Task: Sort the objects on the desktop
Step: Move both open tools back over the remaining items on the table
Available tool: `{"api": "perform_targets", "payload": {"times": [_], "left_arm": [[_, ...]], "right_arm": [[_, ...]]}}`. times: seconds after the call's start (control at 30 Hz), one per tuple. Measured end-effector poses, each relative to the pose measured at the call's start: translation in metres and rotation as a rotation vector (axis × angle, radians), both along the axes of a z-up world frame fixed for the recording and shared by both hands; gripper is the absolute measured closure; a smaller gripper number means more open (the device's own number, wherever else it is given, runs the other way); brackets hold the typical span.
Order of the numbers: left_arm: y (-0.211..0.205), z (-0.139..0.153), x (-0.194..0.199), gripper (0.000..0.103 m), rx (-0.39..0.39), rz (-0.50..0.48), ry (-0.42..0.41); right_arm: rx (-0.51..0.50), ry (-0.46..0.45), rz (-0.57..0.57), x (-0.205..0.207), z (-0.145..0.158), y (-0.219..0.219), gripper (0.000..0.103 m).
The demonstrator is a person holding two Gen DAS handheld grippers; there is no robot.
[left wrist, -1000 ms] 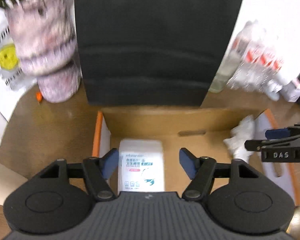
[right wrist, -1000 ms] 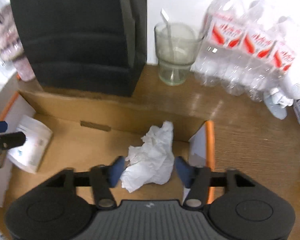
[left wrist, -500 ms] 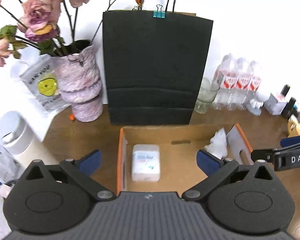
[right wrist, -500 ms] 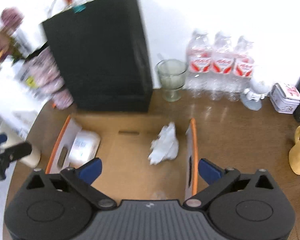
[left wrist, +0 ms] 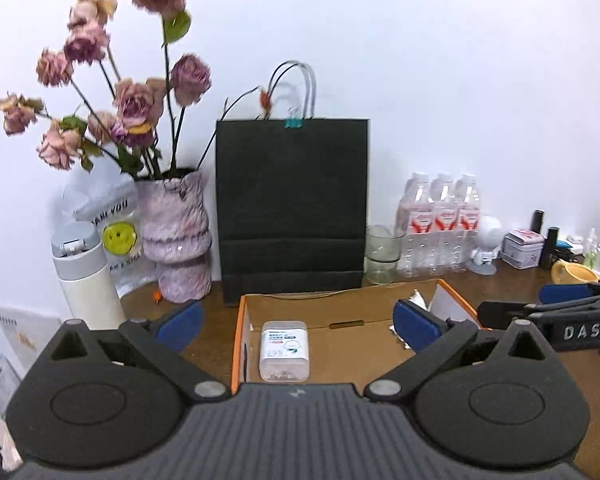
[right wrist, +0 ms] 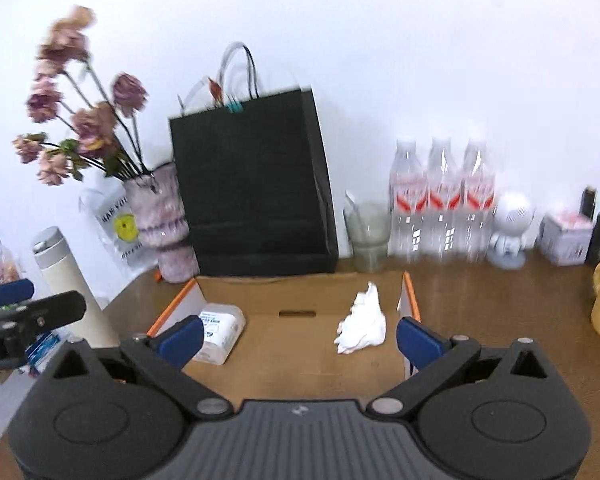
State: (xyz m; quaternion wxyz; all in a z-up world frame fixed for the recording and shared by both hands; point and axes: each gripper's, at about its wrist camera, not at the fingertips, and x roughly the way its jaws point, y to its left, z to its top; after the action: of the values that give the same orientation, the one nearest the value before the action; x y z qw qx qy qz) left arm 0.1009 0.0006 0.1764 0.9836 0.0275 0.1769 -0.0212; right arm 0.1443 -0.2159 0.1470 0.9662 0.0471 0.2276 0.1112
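Left hand-held gripper (left wrist: 296, 326) and right hand-held gripper (right wrist: 298, 336) stand spread wide and empty, jaws having just been opening. In the cardboard box (left wrist: 340, 300), the wipes pack (left wrist: 285, 350) lies left with print too small to read, and the crumpled tissue (right wrist: 362, 326) lies right, mostly hidden in the left view. "DAS" shows on the right gripper's side in the left view only; the plastic bag (left wrist: 112, 216) lettering is cut off.

A: Where is there room?

B: Above the open cardboard box (right wrist: 300, 360), in the middle between the wipes pack (right wrist: 220, 330) and the crumpled tissue (right wrist: 362, 322).

A: What blocks the back?

B: The black bag (right wrist: 256, 188), glass (right wrist: 368, 240) and 3 bottles (right wrist: 442, 204).
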Motion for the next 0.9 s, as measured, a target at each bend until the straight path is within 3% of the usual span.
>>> {"api": "perform_targets", "payload": {"times": [0.13,0.37,0.47,0.77,0.9], "left_arm": [[-0.004,-0.016,-0.025,0.000,-0.004,0.005,-0.050],[0.004,-0.046,-0.070,0.000,-0.066,0.012,-0.034],[0.007,-0.064,-0.093,0.000,-0.084,0.024,-0.001],[0.007,-0.128,-0.172,0.000,-0.074,0.005,0.112],[0.007,-0.144,-0.190,0.000,-0.081,0.026,0.152]], "right_arm": [[-0.047,-0.069,-0.009,-0.029,-0.009,0.007,0.000],[-0.097,-0.090,-0.008,-0.081,-0.026,0.019,0.000],[-0.115,-0.047,0.014,-0.105,-0.044,0.021,0.000],[-0.019,0.087,0.021,-0.183,-0.108,0.004,0.000],[-0.087,0.094,0.048,-0.212,-0.120,0.004,0.000]]}}
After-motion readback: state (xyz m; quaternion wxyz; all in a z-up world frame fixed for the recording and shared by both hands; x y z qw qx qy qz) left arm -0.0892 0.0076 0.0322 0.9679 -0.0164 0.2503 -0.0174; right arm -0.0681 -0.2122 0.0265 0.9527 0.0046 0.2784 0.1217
